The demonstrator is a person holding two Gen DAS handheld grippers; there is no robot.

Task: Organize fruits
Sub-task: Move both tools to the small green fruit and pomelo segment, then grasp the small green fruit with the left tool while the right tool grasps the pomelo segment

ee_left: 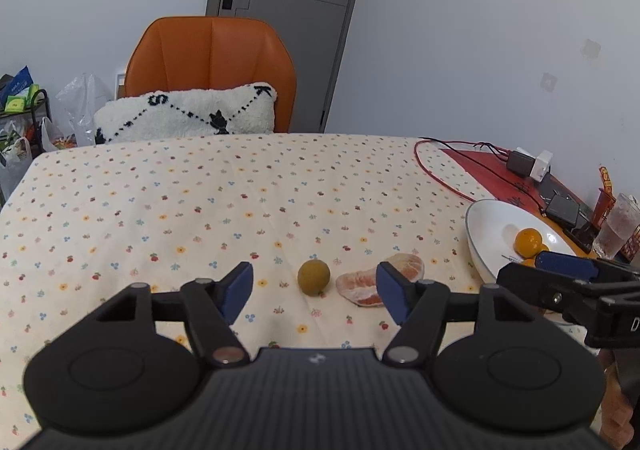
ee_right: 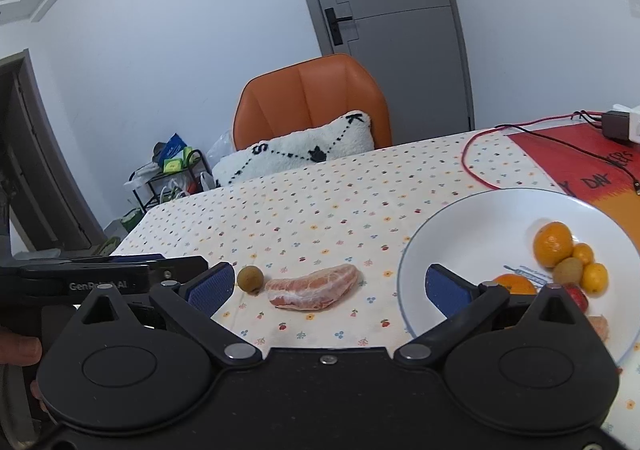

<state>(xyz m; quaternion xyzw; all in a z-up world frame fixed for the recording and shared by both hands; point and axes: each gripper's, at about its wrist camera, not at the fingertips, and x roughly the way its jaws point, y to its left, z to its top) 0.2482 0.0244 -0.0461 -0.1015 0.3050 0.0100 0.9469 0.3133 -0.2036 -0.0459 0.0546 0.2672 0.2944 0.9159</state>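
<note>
Most fruit sitting on plate (ee_right: 460, 226) already; longan (ee_left: 314, 277) & pomelo wedge (ee_left: 362, 284) waiting on surface. Both jaws released, grasping nothing.

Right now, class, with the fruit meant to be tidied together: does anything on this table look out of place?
Yes. A peeled pomelo segment and a small brown-green round fruit lie loose on the tablecloth, left of the white plate where the other fruit is gathered. Nothing looks spilled or damaged.
</note>
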